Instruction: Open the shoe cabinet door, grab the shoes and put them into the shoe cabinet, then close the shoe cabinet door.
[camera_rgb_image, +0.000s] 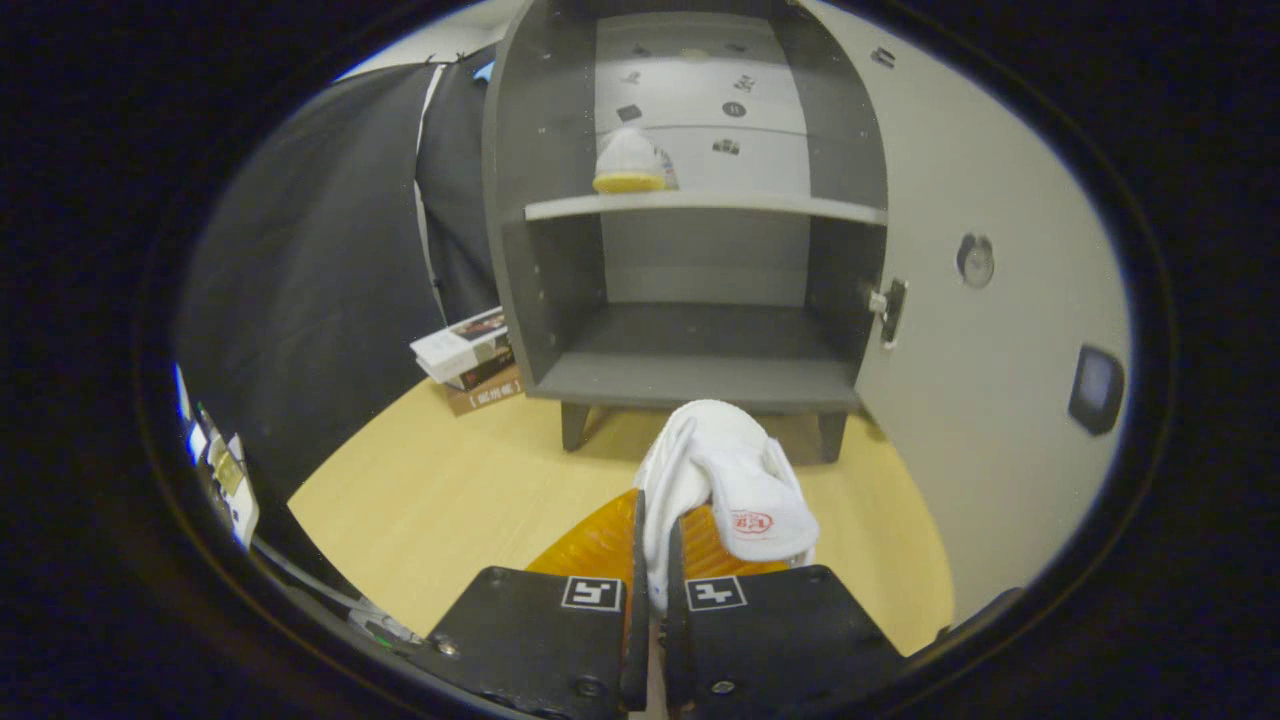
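Slipper carried toward the open grey wooden shoe cabinet (700, 380)

Gripper (655, 540) pinches the soft white cloth slipper with orange sole (735, 480) by its floppy upper; light, probably droops, hold near sole.

One fisheye view, taken from a camera riding on the hand-held gripper (655, 560) and looking forward along its two fingers (636, 600), which rise from the bottom of the view, nearly together, pinching a white slipper (720, 480). The camera sits low, just above a wooden floor (440, 500), and faces straight into an open cabinet (690, 250) that stands near, just beyond the fingers. It looks slightly upward, so both the lower compartment and the shelf (700, 206) above it are seen. The open door (990, 330) runs along the right, close to the lens. Dark cloth (320, 280) closes off the left. Straight lines bow outward toward the rim.
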